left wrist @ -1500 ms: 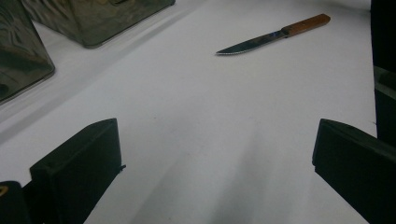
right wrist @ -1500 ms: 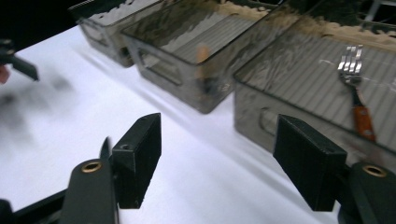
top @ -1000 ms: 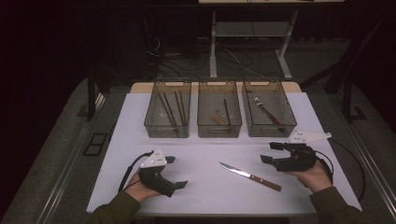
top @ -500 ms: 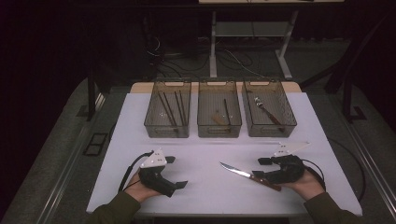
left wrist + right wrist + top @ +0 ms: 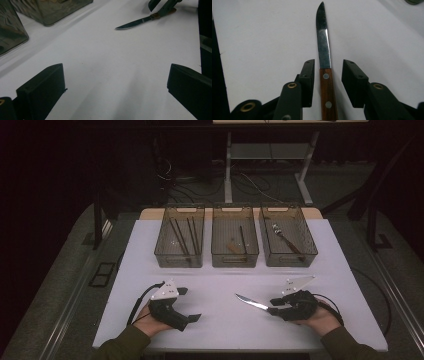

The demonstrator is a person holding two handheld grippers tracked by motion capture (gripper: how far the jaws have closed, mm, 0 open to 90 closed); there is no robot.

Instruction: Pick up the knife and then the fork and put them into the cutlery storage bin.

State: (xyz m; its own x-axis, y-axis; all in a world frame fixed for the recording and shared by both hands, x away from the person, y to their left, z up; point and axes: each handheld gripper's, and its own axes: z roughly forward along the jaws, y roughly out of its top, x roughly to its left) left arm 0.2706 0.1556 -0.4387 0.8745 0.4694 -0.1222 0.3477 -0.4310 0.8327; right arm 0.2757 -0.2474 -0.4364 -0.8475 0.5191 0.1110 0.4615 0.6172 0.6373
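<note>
A knife with a serrated steel blade and a wooden handle [image 5: 252, 303] lies flat on the white table [image 5: 220, 280], blade pointing left. My right gripper [image 5: 274, 309] sits low over the handle end. In the right gripper view its jaws [image 5: 328, 72] straddle the riveted handle [image 5: 326, 95], with a narrow gap on each side. The jaws have just been closing around the handle and the pads do not press on it. My left gripper [image 5: 190, 305] rests on the table at the left, open wide with nothing between its fingers [image 5: 41, 85]. The knife [image 5: 136, 23] lies far ahead of it.
Three clear trays stand in a row at the back: the left tray [image 5: 178, 261] holds dark sticks, the middle tray [image 5: 235, 261] a few small utensils, the right tray [image 5: 288, 261] a metal utensil. The table's front edge runs just below both hands.
My right gripper came down and leftward from beside the knife onto its handle end, and its jaws narrowed around the handle. The left gripper and the knife stayed put.
</note>
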